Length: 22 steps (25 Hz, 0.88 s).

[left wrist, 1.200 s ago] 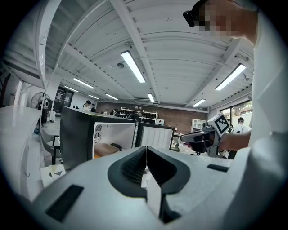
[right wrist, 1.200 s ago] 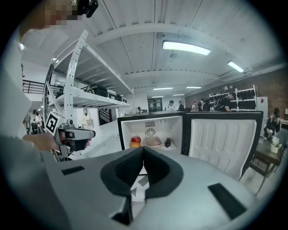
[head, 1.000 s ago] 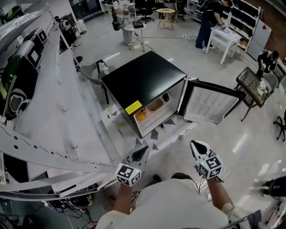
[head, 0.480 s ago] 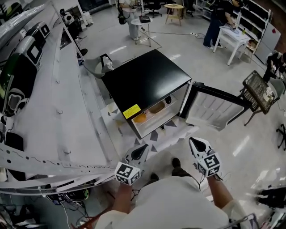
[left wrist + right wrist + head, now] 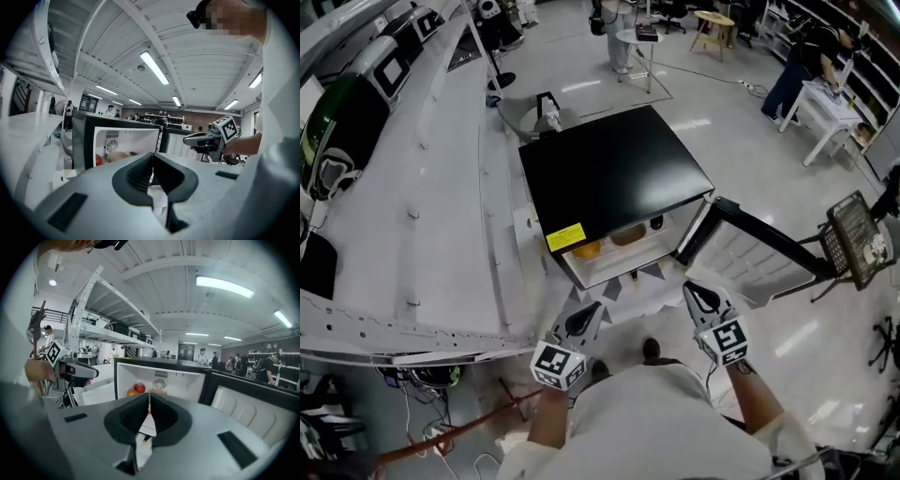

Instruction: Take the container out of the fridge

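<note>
Left gripper [image 5: 592,309] is pointing at the open mini fridge [image 5: 609,173] from the lower left of the head view. Its jaws are pressing together with nothing between them, and its marker cube [image 5: 558,366] is facing up at the person's wrist. A long white metal rack [image 5: 441,216] is running along the fridge's left side. The fridge is standing on a white mat printed with grey triangles [image 5: 649,281] and is showing a yellow sticker [image 5: 565,236] on the front edge of its black top. Inside the white compartment an orange fruit [image 5: 587,249] is lying at the left, and the right gripper view is showing a red apple [image 5: 139,388] just beside it. The tan container [image 5: 628,234] is sitting just right of the fruit, near the middle of the compartment, well apart from both grippers. Right gripper [image 5: 695,290] is hovering in front of the compartment's right edge, jaws closed to a hairline and empty. The fridge door [image 5: 741,248] is hanging wide open at the right.
</note>
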{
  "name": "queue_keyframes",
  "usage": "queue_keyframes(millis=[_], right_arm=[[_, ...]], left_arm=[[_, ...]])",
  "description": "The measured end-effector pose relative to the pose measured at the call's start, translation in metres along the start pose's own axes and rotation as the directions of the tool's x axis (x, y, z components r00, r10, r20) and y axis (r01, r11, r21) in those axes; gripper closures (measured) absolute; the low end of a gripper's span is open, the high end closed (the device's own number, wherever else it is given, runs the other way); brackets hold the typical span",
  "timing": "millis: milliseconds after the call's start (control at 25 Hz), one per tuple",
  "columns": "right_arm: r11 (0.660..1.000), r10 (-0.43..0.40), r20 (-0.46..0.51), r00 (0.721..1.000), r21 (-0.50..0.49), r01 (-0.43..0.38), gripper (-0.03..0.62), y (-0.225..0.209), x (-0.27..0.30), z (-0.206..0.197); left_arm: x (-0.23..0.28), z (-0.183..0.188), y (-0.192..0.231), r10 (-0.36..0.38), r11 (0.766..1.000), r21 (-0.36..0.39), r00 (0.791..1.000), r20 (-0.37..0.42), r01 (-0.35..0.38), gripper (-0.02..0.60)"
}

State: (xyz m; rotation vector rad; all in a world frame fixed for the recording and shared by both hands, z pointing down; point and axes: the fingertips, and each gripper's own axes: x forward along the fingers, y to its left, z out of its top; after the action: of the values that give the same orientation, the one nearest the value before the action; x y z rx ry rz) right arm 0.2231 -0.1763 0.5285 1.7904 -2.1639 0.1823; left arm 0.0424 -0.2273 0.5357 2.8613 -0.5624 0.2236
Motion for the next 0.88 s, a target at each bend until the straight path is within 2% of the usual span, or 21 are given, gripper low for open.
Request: queue_keyframes(millis=[200,400,480,600,880], right_arm=[[0.989,0.068,-0.046,0.997,-0.129,-0.074,0.549,-0.016,0.029,-0.006],[0.969,0.128,-0.078,0.989,-0.202,-0.142,0.533,-0.028,0.060,-0.011],[0.959,0.146,-0.110,0.983,-0.229,-0.168,0.504,-0.030,0.075,-0.017],[0.934,0.167,-0.159,0.973,-0.290,-0.208,0.463,-0.032,0.097,-0.025],[0.853,0.211,-0.218,0.953,-0.435,-0.289,0.398,-0.021,0.144,-0.038]], left_arm=[[0.012,-0.002,-0.004,0.059,0.998,-0.009,0.998,0.000,-0.059,0.577],[0.020,-0.006,-0.007,0.117,0.993,-0.028,0.993,-0.007,-0.118,0.577],[0.023,-0.008,-0.007,0.138,0.990,-0.034,0.990,-0.010,-0.138,0.577],[0.028,-0.010,-0.007,0.166,0.985,-0.049,0.986,-0.010,-0.166,0.577],[0.044,-0.019,-0.007,0.202,0.976,-0.083,0.979,-0.027,-0.204,0.577]])
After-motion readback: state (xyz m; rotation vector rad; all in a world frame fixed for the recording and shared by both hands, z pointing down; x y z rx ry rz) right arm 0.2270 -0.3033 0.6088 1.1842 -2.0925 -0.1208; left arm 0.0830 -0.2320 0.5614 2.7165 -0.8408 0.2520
